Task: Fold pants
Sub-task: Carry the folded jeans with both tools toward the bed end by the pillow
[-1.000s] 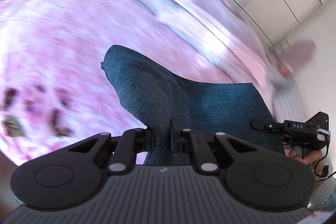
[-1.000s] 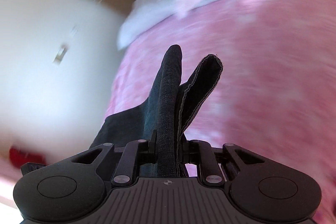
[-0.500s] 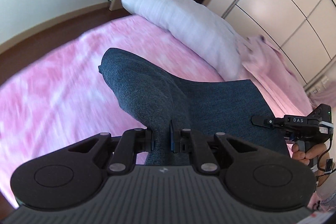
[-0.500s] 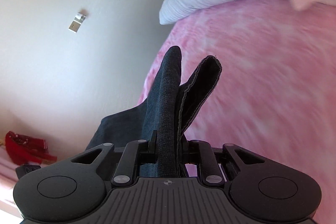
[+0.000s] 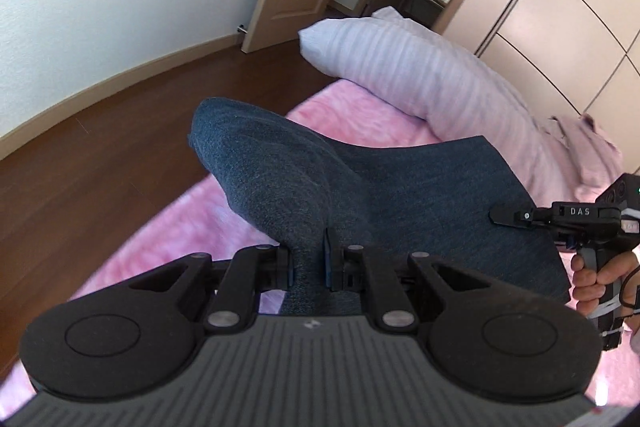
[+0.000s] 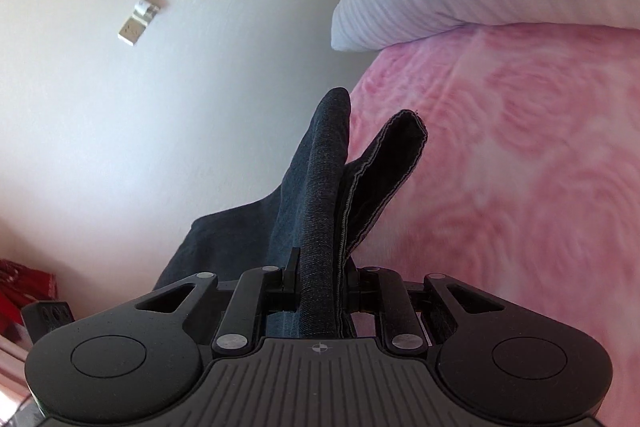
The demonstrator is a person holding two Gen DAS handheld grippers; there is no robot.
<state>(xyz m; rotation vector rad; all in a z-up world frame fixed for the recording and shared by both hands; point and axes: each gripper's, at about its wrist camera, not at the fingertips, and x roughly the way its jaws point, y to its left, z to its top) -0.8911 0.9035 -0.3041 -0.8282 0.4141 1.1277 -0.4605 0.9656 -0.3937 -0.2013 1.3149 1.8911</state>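
Both the left gripper (image 5: 308, 267) and right gripper (image 6: 318, 283) are clamped on the pants (image 5: 400, 195), stretched sideways between them above the bedspread (image 6: 520, 167).

A dark blue pair of denim pants (image 5: 304, 187), matt and finely woven, is seen with a stitched hem. The matt black plastic left gripper (image 5: 308, 265) is ribbed on its grey base. A fluffy pink bed blanket (image 6: 520, 155), a striped white cloth pillow (image 5: 420, 79) and a glossy brown wooden floor (image 5: 104, 163) are shown.
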